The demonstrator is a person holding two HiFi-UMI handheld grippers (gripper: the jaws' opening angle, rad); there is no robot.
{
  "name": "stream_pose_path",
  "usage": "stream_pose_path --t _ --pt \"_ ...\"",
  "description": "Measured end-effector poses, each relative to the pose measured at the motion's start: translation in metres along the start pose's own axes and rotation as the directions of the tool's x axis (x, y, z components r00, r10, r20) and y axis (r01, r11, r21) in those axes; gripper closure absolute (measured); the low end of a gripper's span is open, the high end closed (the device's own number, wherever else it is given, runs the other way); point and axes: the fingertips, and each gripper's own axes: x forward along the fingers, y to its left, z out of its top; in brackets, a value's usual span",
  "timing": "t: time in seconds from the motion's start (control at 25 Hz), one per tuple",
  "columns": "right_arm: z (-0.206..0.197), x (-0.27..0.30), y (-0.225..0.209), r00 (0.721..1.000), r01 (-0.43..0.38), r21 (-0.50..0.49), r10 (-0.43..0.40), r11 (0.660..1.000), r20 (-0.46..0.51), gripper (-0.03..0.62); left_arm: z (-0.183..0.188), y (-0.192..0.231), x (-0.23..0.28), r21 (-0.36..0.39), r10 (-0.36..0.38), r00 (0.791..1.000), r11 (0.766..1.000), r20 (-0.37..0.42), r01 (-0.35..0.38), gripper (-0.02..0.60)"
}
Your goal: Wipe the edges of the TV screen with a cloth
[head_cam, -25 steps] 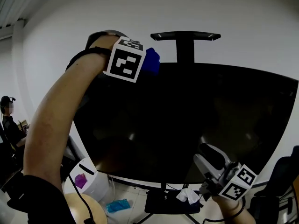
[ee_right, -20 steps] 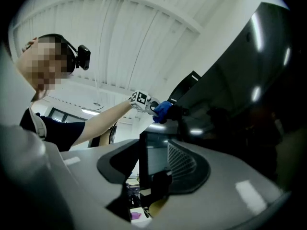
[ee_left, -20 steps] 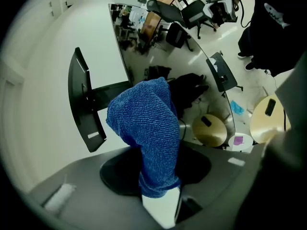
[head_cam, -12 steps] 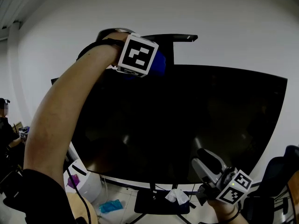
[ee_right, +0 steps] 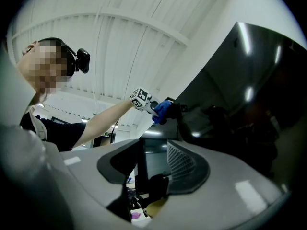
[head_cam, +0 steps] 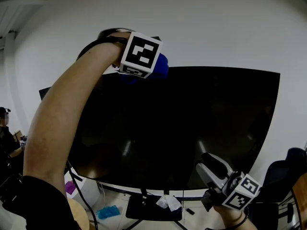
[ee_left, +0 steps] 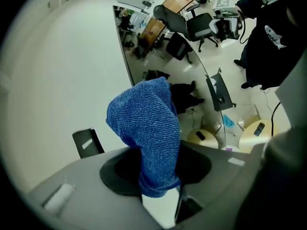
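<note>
The big black TV screen (head_cam: 192,128) fills the middle of the head view. My left gripper (head_cam: 156,68) is raised to the TV's top edge near its left end, shut on a blue cloth (head_cam: 160,66) that rests against that edge. In the left gripper view the cloth (ee_left: 148,128) bulges up from between the jaws, beside the mirror-like screen (ee_left: 163,51). My right gripper (head_cam: 208,159) hangs low in front of the screen's bottom right, jaws apart with nothing between them. The right gripper view shows the cloth (ee_right: 162,110) far off at the TV (ee_right: 249,90).
A white wall stands behind the TV. Below it are the stand's dark base (head_cam: 153,207) with a crumpled white cloth (head_cam: 168,202), and a blue item (head_cam: 106,211) on the floor. A person (head_cam: 5,128) sits at the far left. A dark chair (head_cam: 290,169) is at the right.
The left gripper and cloth have shifted a little to the right along the TV's top edge. The view has turned, so the TV sits further left. The right gripper has hardly moved.
</note>
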Motion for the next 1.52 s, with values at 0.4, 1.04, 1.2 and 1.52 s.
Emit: stream_pose_path --t 0.4,1.04,1.2,1.52 --pt "0.050 -0.088 -0.040 0.997 0.061 -0.019 -0.060 0.998 0.040 0.407 0.120 0.048 -0.024 0.047 -0.010 0.999 0.999 0.039 0.008 0.424" --pt "0.108 -0.218 -0.100 0.967 0.229 -0.034 -0.224 0.973 0.120 0.408 0.298 0.118 -0.056 0.154 -0.017 0.992 0.988 0.122 -0.002 0.423" --pt "0.123 -0.245 -0.114 0.956 0.264 -0.042 -0.256 0.964 0.146 0.408 0.335 0.133 -0.062 0.169 -0.033 0.988 0.986 0.150 0.007 0.423" --pt "0.136 -0.285 -0.144 0.923 0.356 -0.043 -0.344 0.933 0.174 0.410 0.402 0.161 -0.071 0.212 -0.060 0.979 0.977 0.192 0.019 0.422"
